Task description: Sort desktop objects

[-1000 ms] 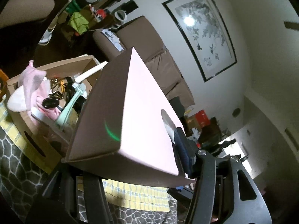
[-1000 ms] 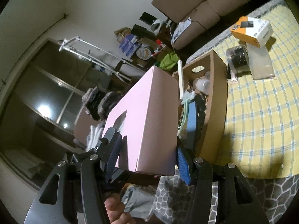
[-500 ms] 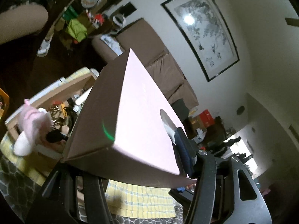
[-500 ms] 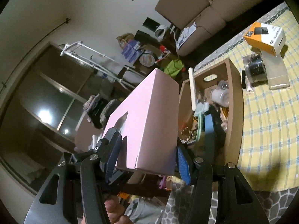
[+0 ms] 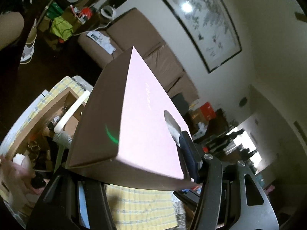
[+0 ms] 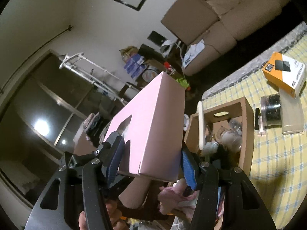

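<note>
Item: pink tissue box [image 6: 153,122], held aloft above the cardboard crate [image 6: 247,118]. Left gripper [image 5: 134,164] and right gripper [image 6: 151,159] fingers half-spread, each clamping an end. Advice: keep both grips level and even, lower together.

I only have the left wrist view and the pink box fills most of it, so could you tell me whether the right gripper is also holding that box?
Observer: Yes. The right gripper is shut on the pink box, one blue pad on each side.
Operator: Thank you. What lies on the tablecloth beyond the cardboard crate?
Observer: An orange and white carton, resting on a beige flat case past the cardboard crate.
Operator: Anything else there?
Observer: A clear round jar with dark contents lies beside that case.
</note>
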Available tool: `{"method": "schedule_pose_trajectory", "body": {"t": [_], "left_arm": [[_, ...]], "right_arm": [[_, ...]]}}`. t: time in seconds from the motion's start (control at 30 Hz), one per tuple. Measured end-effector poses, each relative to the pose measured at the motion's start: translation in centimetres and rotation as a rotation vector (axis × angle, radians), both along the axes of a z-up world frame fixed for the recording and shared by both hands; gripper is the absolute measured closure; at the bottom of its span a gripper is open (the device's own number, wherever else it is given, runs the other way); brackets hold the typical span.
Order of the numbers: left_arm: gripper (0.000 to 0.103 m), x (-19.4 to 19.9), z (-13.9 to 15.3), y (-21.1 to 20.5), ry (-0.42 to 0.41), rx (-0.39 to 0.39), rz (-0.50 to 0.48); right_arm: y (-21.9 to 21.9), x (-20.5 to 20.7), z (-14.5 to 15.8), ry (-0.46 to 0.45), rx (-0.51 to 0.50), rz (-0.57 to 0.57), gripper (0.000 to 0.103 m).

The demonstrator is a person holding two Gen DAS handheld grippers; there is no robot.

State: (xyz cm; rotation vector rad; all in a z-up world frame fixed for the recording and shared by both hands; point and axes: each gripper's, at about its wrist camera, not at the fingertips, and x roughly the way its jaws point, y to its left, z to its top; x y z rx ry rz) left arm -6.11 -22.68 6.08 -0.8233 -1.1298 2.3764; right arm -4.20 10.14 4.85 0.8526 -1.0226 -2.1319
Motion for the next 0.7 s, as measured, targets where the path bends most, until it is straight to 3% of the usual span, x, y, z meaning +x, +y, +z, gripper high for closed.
{"method": "schedule_pose_trajectory", "body": {"t": [0.1,0.27,0.53,0.7], "left_arm": [[0.048,-2.2,-1.1,0.6,-0.046,-0.036,-0.022],[0.048,-5.5,-4.9,0.3,-0.138,-0.006,-0.032],[0.047,-9.4,-9.8,-0.3,-0.213,-0.004,-0.038],[0.045,-11.3,-14.6,-0.3,-0.336,0.010,-0.044]], "right_arm": [[0.4,-1.9,-1.9,-0.054,-0.017,-0.012,0.045],[0.2,-5.1,-5.2,-0.138,0.004,-0.023,0.045],[-0.5,-9.5,-10.1,-0.205,0.007,-0.005,0.044],[-0.6,-11.4,-13.9,-0.302,0.063,-0.016,0.043]]}}
